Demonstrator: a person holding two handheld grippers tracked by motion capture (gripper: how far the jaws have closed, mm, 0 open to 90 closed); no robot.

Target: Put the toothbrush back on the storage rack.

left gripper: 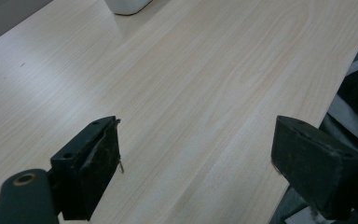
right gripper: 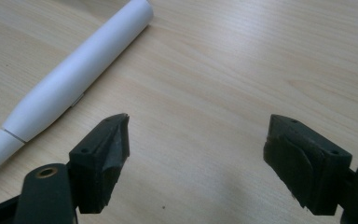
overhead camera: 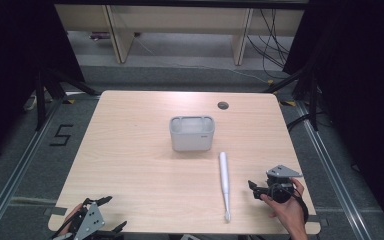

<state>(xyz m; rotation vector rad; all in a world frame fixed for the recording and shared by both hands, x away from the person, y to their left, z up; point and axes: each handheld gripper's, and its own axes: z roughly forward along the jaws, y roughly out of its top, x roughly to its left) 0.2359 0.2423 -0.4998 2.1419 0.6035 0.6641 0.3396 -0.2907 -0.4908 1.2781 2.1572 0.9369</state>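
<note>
A white electric toothbrush lies lengthwise on the wooden table, its thin head toward the near edge. In the right gripper view its thick handle runs along the upper left. A pale grey rectangular container stands upright at the table's middle; its bottom corner shows in the left gripper view. My right gripper sits just right of the toothbrush, pointing at it, jaws wide open over bare wood. My left gripper rests at the near left corner, open, nothing between its jaws.
A small round cable hole sits in the table's far right part. Beyond the table stand wooden furniture legs and loose cables on the floor. Black curtains flank both sides. The table's near edge runs close under both hands.
</note>
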